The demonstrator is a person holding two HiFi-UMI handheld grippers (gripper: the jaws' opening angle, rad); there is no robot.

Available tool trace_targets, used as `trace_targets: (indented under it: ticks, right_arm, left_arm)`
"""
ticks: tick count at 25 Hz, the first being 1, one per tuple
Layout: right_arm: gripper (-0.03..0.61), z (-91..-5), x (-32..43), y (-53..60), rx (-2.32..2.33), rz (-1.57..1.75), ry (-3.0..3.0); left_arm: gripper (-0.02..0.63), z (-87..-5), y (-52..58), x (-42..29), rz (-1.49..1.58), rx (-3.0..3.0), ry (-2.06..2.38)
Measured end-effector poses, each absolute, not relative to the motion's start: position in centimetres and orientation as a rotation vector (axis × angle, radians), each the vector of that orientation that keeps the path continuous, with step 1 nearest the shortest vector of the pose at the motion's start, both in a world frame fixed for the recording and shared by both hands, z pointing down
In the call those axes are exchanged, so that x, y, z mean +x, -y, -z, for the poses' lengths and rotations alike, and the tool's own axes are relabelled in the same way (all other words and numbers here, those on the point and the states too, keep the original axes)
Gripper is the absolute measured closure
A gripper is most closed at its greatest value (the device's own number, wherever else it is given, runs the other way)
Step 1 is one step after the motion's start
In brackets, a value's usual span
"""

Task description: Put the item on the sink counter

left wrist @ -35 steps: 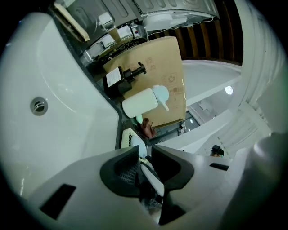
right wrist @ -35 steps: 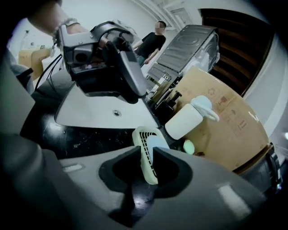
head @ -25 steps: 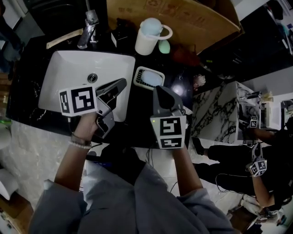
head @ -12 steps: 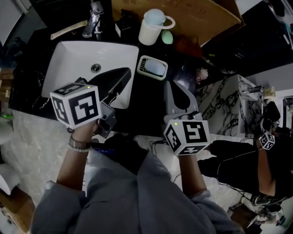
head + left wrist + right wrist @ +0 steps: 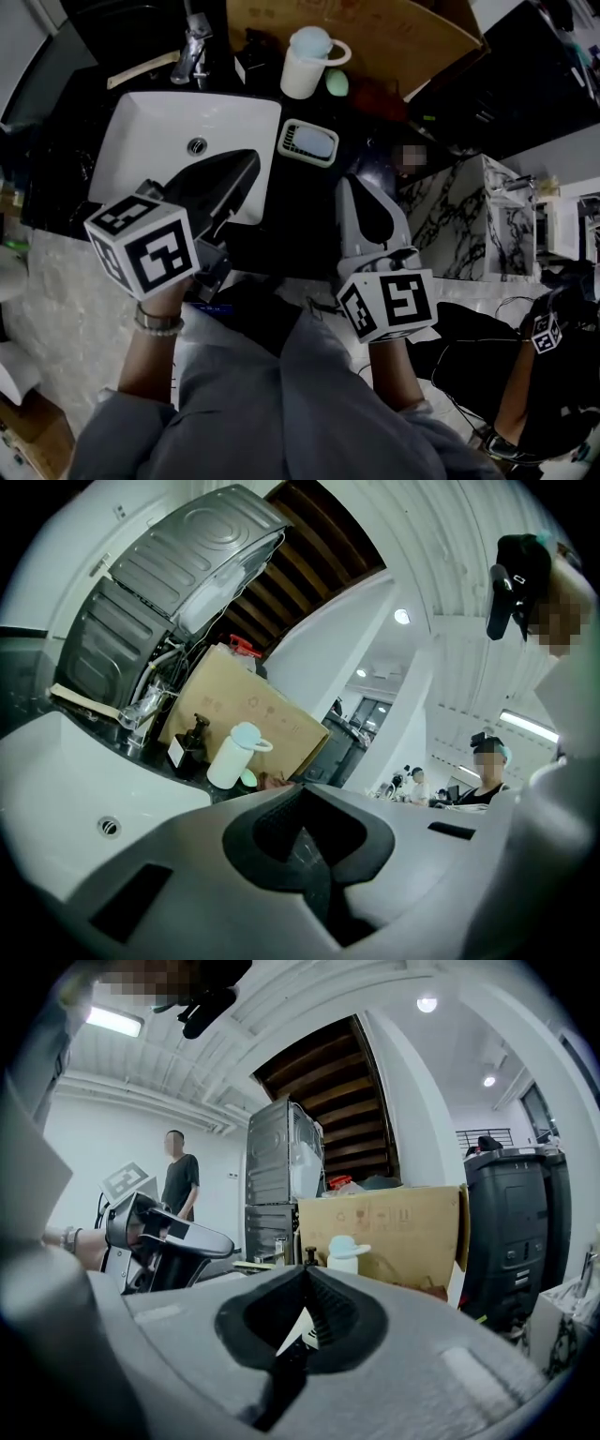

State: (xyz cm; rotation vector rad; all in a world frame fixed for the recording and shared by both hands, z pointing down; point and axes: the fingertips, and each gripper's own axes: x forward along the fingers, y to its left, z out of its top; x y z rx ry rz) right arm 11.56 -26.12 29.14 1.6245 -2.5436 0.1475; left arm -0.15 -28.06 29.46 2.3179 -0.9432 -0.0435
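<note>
Black stone sink counter [image 5: 309, 211], head view: a white lidded cup [image 5: 305, 66], probably the item, stands behind the white basin [image 5: 159, 141]. Left gripper view: left gripper [image 5: 302, 829] closed, empty. Right gripper view: right gripper [image 5: 300, 1312] likewise. A careless swing of either could topple the cup.

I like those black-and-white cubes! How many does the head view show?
3. One cube on the left gripper, one on the right gripper, a small one far right by another person. More may be hidden.
</note>
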Motion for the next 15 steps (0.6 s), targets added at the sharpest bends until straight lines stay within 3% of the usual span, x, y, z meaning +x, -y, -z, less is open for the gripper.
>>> trace_targets:
  ticks: [15]
  right_arm:
    - [0.581, -28.1, 11.1, 25.7, 1.602, -0.159, 2.573]
  left_arm:
    - [0.609, -27.9, 27.5, 0.1, 0.074, 2.34, 0.957]
